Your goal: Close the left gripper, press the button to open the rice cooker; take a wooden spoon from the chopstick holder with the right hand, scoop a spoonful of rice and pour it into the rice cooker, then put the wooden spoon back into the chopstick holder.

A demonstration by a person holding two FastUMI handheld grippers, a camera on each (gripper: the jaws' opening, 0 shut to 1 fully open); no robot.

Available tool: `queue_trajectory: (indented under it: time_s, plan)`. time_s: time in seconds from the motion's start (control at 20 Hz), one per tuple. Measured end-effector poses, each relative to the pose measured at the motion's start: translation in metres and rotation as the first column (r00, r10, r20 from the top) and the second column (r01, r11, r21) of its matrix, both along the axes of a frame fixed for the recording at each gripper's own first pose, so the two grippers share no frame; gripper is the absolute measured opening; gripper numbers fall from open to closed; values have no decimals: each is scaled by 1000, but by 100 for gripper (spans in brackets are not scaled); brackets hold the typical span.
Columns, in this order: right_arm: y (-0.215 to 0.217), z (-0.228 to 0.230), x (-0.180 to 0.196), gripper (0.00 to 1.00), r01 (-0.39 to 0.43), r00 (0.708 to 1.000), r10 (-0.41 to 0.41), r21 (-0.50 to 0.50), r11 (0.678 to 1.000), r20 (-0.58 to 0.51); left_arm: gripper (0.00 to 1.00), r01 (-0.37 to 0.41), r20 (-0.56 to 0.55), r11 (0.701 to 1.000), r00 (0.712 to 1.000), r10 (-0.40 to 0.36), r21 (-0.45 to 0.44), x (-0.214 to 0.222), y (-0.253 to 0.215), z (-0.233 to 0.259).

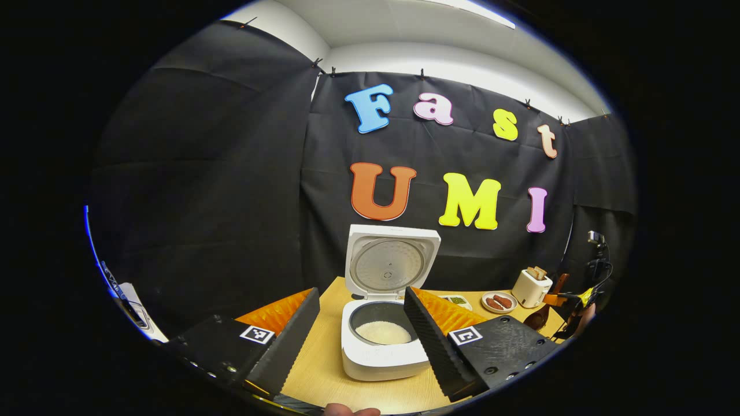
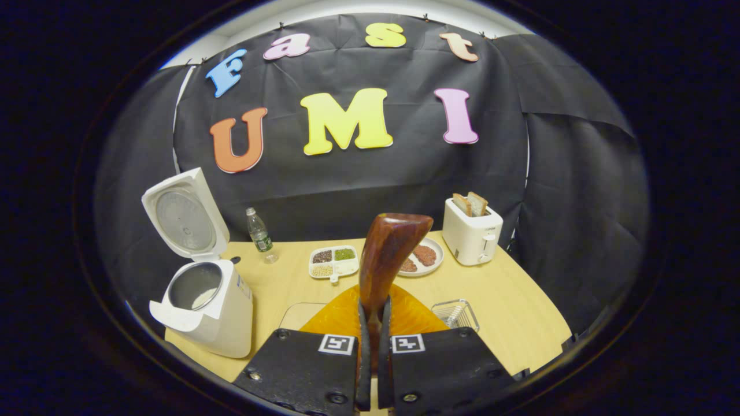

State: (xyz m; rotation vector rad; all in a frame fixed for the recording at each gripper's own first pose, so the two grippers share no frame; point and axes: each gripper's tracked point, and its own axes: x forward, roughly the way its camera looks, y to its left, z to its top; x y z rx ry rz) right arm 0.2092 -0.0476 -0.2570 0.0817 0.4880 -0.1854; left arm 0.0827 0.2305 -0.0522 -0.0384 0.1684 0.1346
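While right tool (image 2: 373, 323) grips wooden spoon (image 2: 387, 254), rice cooker (image 1: 381, 323) open — table (image 2: 509, 306) edge near.

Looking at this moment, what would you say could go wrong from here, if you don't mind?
1. The right tongs pinch the wooden spoon low on its handle, bowl up; it may twist or slip while moving.
2. The glass dish and the sectioned tray lie close ahead; a swing could knock them.
3. The rice cooker stands open, lid upright, between the open left tongs; a bump might drop the lid.
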Motion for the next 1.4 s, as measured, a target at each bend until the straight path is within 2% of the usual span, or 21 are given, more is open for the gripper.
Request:
queue_trajectory:
  time_s: [0.2,0.4,0.5,0.65,0.9,1.05,1.15,1.4]
  plan:
    - [4,-56,13,10,-16,998,9,-102,995,-70,94,-8,-16,1000,1000,9,11,-2,-3,-3]
    - [14,-96,22,10,-83,992,52,-278,957,-115,94,-33,-35,999,999,34,25,-9,2,-7]
    - [20,-120,21,10,-106,985,58,-305,946,-162,94,-48,-53,998,997,50,34,-14,5,-11]
    - [33,-132,23,10,-111,983,65,-275,955,-170,94,-61,-73,997,995,64,39,-16,9,-15]
    - [76,-141,24,10,-113,981,102,-57,992,-166,94,-70,-84,997,994,74,45,-15,11,-15]
    - [89,-142,28,10,-68,984,82,89,994,-155,94,-73,-88,996,993,77,45,-17,9,-15]
    - [95,-142,29,10,-38,985,69,192,981,-157,94,-80,-89,995,992,86,63,-19,8,-13]
    - [99,-142,34,10,22,987,52,440,897,-155,94,-95,-90,992,991,102,79,-28,-4,-9]
